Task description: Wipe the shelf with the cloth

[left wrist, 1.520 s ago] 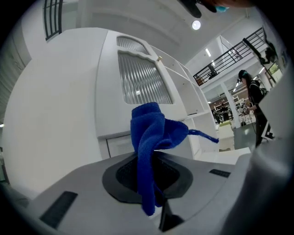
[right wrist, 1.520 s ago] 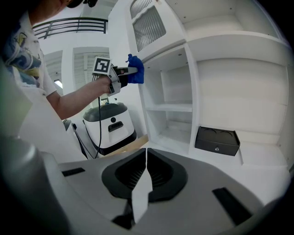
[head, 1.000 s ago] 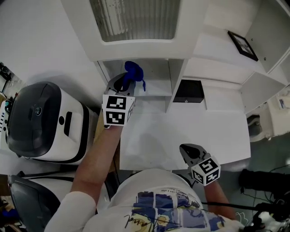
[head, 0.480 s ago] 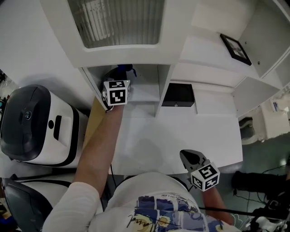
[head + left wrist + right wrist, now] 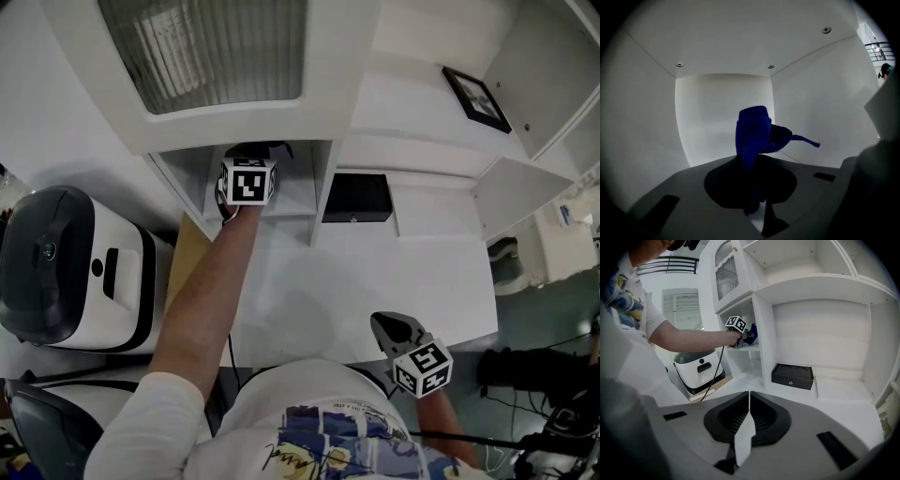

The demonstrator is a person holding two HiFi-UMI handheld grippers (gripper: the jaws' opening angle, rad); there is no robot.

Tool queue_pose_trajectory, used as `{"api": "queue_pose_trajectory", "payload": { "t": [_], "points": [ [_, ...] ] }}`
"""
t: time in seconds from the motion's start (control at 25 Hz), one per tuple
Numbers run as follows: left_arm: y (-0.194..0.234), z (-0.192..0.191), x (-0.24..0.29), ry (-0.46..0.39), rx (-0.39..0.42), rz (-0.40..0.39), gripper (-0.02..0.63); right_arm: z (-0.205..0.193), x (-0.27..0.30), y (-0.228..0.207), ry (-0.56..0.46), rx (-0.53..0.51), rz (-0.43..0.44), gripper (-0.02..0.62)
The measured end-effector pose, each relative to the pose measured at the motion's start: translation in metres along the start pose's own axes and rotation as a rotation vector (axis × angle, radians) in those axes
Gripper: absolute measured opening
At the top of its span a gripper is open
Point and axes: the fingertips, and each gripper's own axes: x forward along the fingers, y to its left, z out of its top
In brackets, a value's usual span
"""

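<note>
My left gripper (image 5: 751, 164) is shut on a blue cloth (image 5: 754, 131), which sticks up bunched from between the jaws, with a thin tail to the right. It reaches into a small white shelf cubby (image 5: 712, 117). In the head view only the marker cube of the left gripper (image 5: 248, 181) shows at the cubby's mouth over the shelf board (image 5: 289, 195); the cloth is hidden there. The right gripper view shows the cloth (image 5: 751, 335) just inside the cubby. My right gripper (image 5: 389, 328) hangs low near my body, shut, with nothing held.
A black box (image 5: 357, 198) sits in the wider compartment to the right of the cubby. A white and black appliance (image 5: 66, 267) stands at the left. A framed picture (image 5: 475, 97) lies on a higher shelf. The white desk (image 5: 375, 272) spreads below the shelves.
My left gripper has carried the blue cloth forward from in front of the cubby into it. The right gripper has stayed where it was.
</note>
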Motion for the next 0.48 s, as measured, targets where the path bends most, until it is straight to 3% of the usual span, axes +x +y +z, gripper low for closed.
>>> {"api": "queue_pose_trajectory", "payload": {
  "t": [0.48],
  "points": [
    [-0.086, 0.009, 0.008, 0.009, -0.14, -0.25, 0.055, -0.006, -0.006, -0.003, -0.009, 0.029, -0.014, 0.031]
  ]
}}
